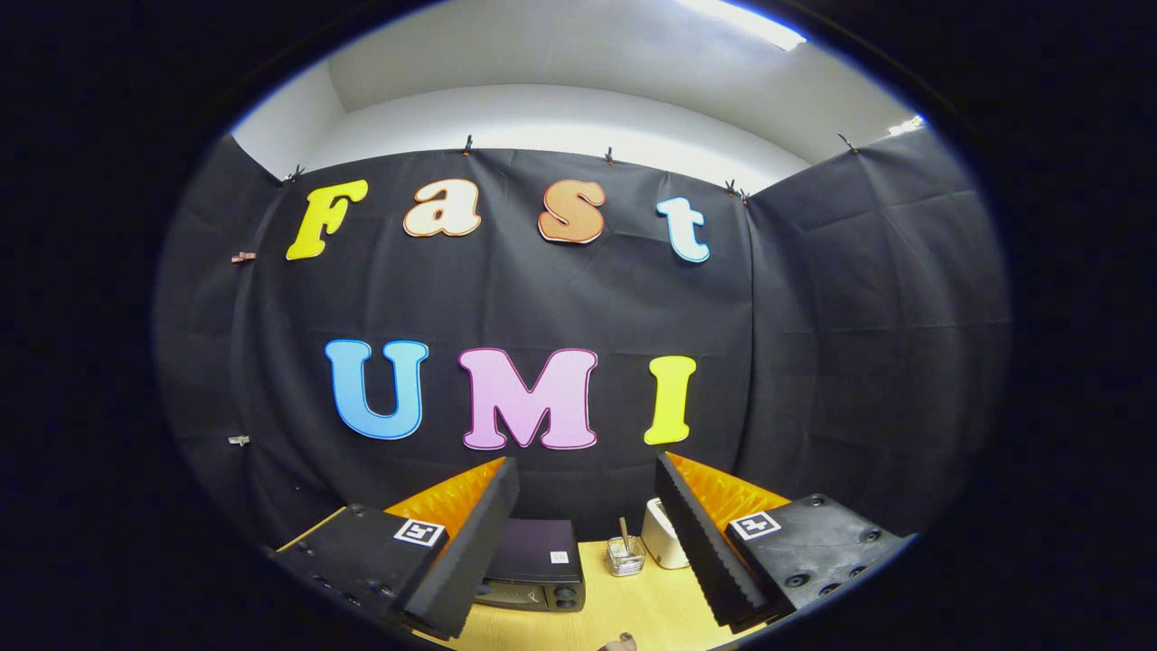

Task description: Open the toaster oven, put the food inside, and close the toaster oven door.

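My gripper [587,479] is held high and open, with nothing between its fingers. Far below, on the yellow wooden table [651,606], a dark toaster oven [533,565] stands partly hidden behind the left finger [475,542]; whether its door stands closed I cannot tell. A small brown piece of food [620,643] lies on the table between the fingers, nearer to me than the oven.
A small glass holder with a stick in it [625,553] stands right of the oven. A white boxy appliance [664,535] sits beside it, against the right finger. Black cloth walls close the booth behind and on both sides.
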Demonstrator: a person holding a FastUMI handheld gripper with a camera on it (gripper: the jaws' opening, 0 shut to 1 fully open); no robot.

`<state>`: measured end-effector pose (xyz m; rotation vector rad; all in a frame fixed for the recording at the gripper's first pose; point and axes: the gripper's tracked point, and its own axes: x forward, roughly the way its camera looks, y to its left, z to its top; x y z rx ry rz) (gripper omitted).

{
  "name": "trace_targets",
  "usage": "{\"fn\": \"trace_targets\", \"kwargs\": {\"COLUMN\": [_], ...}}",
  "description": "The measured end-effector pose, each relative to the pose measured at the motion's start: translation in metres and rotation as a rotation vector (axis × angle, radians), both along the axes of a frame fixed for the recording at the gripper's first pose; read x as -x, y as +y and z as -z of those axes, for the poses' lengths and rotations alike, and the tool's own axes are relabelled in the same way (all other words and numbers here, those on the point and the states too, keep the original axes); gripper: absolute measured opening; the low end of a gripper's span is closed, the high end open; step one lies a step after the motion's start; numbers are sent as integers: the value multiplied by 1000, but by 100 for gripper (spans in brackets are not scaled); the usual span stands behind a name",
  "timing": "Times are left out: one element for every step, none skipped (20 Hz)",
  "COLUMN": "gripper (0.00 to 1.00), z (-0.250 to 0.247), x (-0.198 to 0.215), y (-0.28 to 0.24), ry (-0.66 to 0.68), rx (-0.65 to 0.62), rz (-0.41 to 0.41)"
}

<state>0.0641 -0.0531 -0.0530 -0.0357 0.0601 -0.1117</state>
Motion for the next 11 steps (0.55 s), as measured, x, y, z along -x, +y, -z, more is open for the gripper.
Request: {"fn": "trace_targets", "kwargs": {"gripper": [98, 98, 98, 98, 98, 98, 98, 98, 98, 98, 98], "z": [-3, -7, -9, -12, -14, -15, -16, -16, -17, -18, -18], "x": [-1, -2, -2, -2, -3, -3, -3, -3, -3, -3, -3], "y": [-1, -3, -4, -4, -5, -4, -4, -5, -3, -3, -2], "ry": [-7, -14, -21, -27, -30, -33, -32, -27, -24, -23, -23], "rx": [-2, 0, 4, 10, 13, 17, 22, 23, 18, 10, 4], "rz": [1, 8, 10, 11, 13, 14, 17, 17, 14, 12, 12]}}
